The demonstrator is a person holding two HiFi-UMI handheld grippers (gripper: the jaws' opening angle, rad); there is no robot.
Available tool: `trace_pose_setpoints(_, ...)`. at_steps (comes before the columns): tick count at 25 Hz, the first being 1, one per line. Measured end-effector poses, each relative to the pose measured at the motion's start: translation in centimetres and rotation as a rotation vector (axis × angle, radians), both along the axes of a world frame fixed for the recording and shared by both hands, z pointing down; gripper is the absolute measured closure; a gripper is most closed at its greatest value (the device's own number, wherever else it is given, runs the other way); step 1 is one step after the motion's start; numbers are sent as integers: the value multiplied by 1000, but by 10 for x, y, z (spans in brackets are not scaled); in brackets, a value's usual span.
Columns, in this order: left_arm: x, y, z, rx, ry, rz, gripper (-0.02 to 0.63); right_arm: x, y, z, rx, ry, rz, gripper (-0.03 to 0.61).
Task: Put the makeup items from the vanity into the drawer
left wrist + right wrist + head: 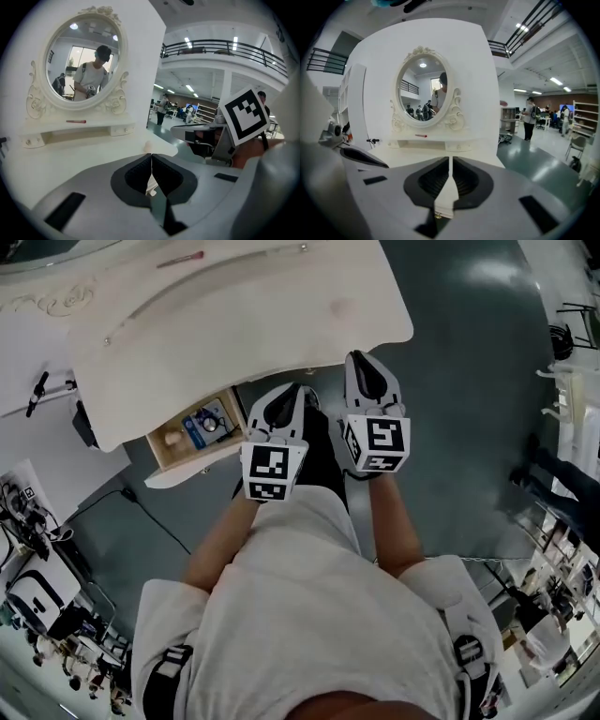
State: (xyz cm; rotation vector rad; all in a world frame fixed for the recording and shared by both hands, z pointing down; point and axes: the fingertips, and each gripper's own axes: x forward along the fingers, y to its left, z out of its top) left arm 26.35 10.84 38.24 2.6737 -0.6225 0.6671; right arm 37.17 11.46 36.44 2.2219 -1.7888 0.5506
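Drawer [161,451] juts open under vanity [281,306] edge; left gripper [300,393], right gripper [362,362] hover alongside, clenched.

No words or numbers can be read. Only square black-and-white markers [270,471] are shown on both gripper cubes [375,442]; the blue package [204,423] label, at nine o'clock, is illegible.

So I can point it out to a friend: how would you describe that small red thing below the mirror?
Find the white vanity table with its ornate oval mirror. Just beneath the mirror runs a narrow white shelf. On it lies a thin red stick, the only coloured thing there.
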Motion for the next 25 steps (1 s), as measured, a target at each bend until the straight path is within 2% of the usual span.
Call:
trace_pose_setpoints(3, 8, -8, 13, -13, -35, -19, 606, 16, -17, 24, -33, -21, -26, 560)
trace_pose_setpoints(6, 14, -15, 24, -15, -71, -43, 606, 30, -35, 46, -63, -54, -56, 469)
trace_pose_setpoints(19, 19, -36, 63, -71, -160, -149, 606, 63, -72, 106, -173, -58, -106, 445)
trace_pose_setpoints(25, 20, -46, 66, -73, -175, -178, 606, 74, -86, 125, -225, -52, -105, 393)
